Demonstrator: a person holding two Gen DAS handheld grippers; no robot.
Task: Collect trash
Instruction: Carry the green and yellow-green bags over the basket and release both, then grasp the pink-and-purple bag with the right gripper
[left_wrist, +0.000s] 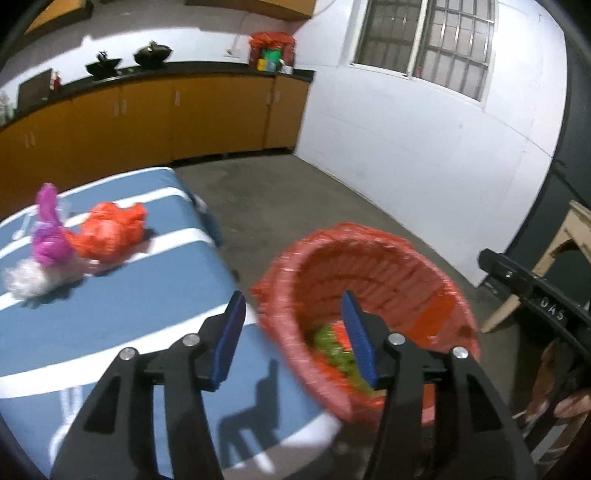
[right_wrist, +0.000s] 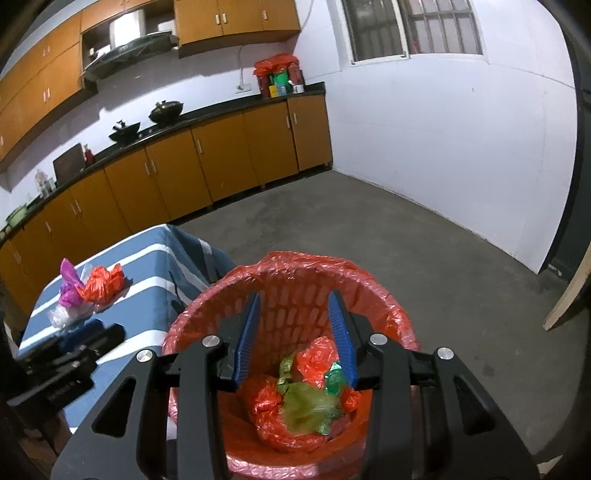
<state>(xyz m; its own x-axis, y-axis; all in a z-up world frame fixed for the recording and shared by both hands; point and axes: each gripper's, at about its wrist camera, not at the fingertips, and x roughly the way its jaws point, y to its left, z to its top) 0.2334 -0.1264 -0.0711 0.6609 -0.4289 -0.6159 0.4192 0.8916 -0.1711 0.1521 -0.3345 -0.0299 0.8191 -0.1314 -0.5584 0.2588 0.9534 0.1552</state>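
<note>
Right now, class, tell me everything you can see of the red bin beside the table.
The red bin is a round plastic basket with slotted walls, lined with a thin, shiny red bag folded over its rim. It stands upright on the concrete floor, close against the corner of the blue striped tablecloth. Inside lie crumpled wrappers, red and green. Neither hand-held gripper touches it.

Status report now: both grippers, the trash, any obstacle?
Left gripper open, empty. Right gripper open, empty, over red-lined bin. Crumpled bags in bin; orange bag, purple bag remain on table. No obstacle seen.
</note>
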